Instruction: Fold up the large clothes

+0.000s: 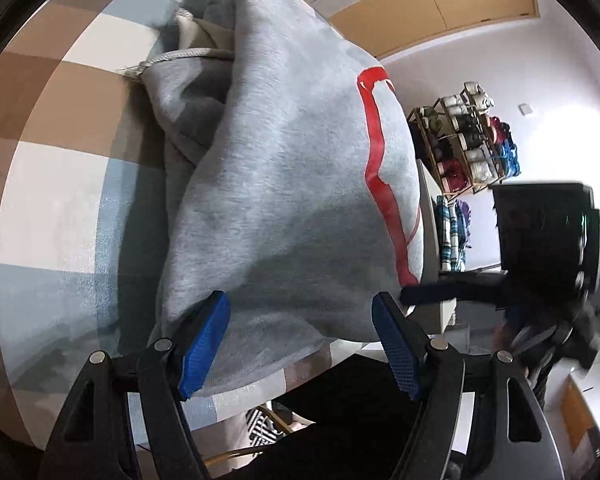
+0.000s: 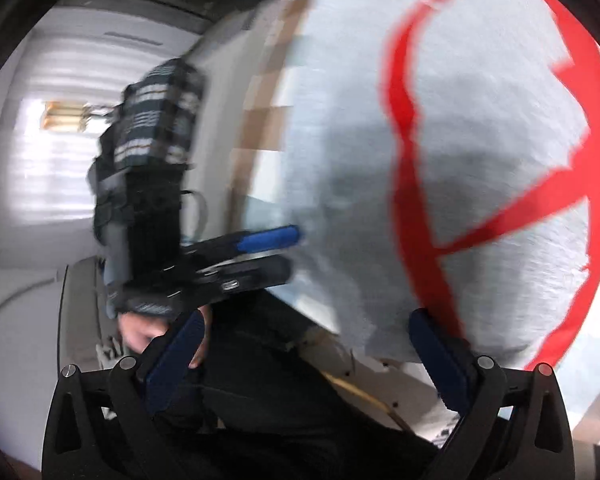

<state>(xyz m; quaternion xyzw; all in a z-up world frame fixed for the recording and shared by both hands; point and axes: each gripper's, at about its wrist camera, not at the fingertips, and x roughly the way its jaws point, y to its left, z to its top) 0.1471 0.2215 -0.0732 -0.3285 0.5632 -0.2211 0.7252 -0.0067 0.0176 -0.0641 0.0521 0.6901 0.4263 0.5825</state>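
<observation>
While the grey hoodie [image 1: 284, 184] lies bunched on the checked tablecloth [image 1: 60, 128], its lower part reaches the near edge of the table and hangs slightly over it. It is a thick fleece garment with a red printed outline [image 1: 374, 152] on the upper surface; the hood and a grey drawstring [image 1: 172, 58] lie toward the far edge, and the fabric is folded over itself in heavy creases. My left gripper [image 1: 300, 344] stands with jaws spread wide at the near edge, the blue pad of one finger [image 1: 204, 344] against the hem and the other finger just beside the cloth; nothing is clamped between them. My right gripper [image 2: 304, 360] is likewise spread wide, held off the table edge, with one finger [image 2: 440, 356] at the lower margin of the hoodie [image 2: 360, 160] and the other in front of dark clothing; it grips nothing. The right wrist view is blurred, so whether that finger touches the fabric I cannot tell. In that view the left gripper [image 2: 288, 252] appears at the garment's edge.
</observation>
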